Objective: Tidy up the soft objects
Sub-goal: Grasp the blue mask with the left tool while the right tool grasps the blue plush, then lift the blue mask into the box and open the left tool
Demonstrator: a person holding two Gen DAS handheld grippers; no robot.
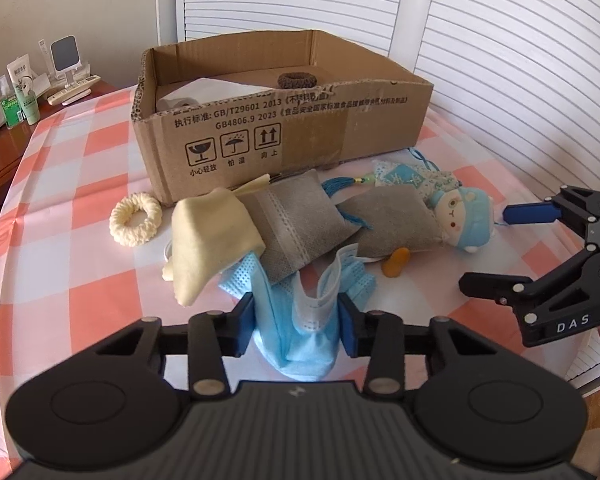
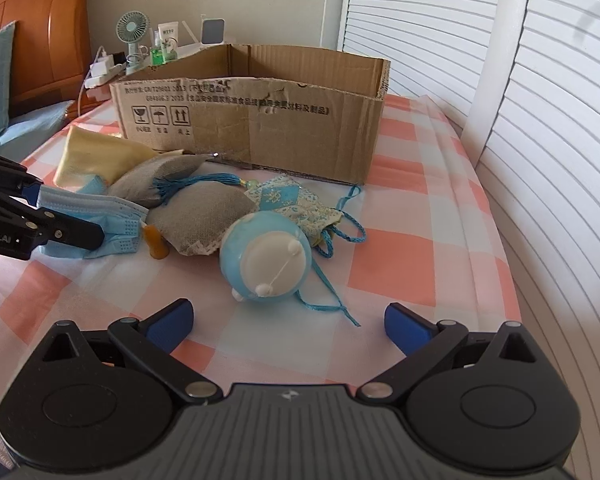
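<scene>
My left gripper (image 1: 296, 326) has its jaws clenched on the blue face mask (image 1: 300, 312), the two blue pads pressing the bunched fabric from either side at the lower middle of the left wrist frame. I took it by the crumpled middle, I judge, because a flat mask gives nothing to bite; gathered, it fills the gap. Part of it lies on the checked cloth (image 1: 80, 184), so whether it is lifted clear I cannot tell.

My right gripper (image 2: 288, 320) is released, jaws spread wide and holding nothing, low over the surface with the blue plush doll (image 2: 268, 264) just ahead, centre of the right wrist frame. Spread like that, I judge it is lined up to straddle the doll's round head.

The rest of the soft things sit heaped in front of the cardboard box (image 1: 284, 128), which fills the upper middle of the left frame: two grey sachets (image 1: 300, 224) overlapping, a cream cloth (image 1: 208, 236) draped over the left one, a patterned pouch (image 2: 300, 208) with a blue tassel (image 2: 204, 184), and a cream knitted ring (image 1: 136, 220) apart to the left. They lie close to the box wall, which keeps each carry short.

Inside the box I see something white and a dark brown ring (image 1: 298, 80), so some pieces are already in; the pile remains
</scene>
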